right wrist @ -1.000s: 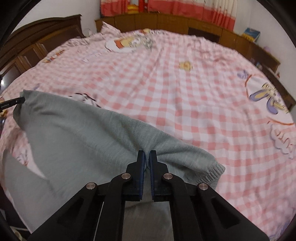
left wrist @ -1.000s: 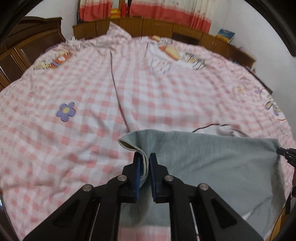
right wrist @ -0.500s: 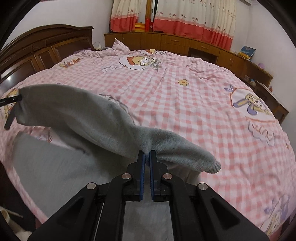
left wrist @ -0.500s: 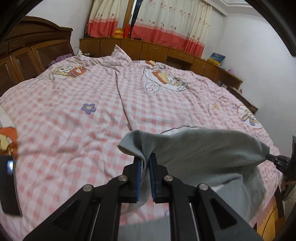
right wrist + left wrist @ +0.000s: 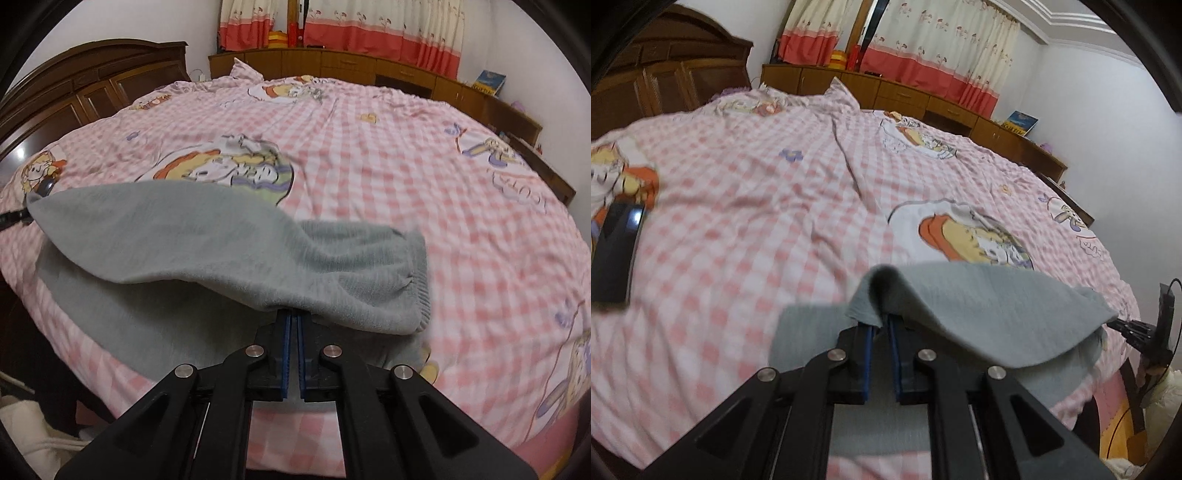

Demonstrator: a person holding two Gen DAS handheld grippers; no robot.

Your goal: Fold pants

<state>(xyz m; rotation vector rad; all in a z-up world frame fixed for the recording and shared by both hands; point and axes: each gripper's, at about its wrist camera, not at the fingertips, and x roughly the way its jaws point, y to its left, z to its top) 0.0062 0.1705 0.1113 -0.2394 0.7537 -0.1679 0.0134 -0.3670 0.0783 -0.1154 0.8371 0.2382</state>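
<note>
The grey knitted pants (image 5: 990, 310) hang stretched between my two grippers above the near edge of the bed. My left gripper (image 5: 881, 325) is shut on one corner of the pants, which drape over its fingertips. My right gripper (image 5: 293, 315) is shut on the other end near the ribbed cuff (image 5: 421, 280). The upper layer (image 5: 177, 236) is lifted over a lower layer (image 5: 133, 325) that lies on the bed. The right gripper's tip (image 5: 1126, 326) shows at the right edge of the left wrist view.
The bed has a pink checked cover (image 5: 388, 166) with cartoon prints. A dark phone (image 5: 615, 254) lies on the cover at the left. A wooden headboard (image 5: 85, 85) stands at the left and low wooden cabinets (image 5: 369, 70) under curtains at the back.
Both grippers have lifted the held edge and carried it forward over the bed. The upper layer now hangs over the lower one, and the views tilt up toward the room.
</note>
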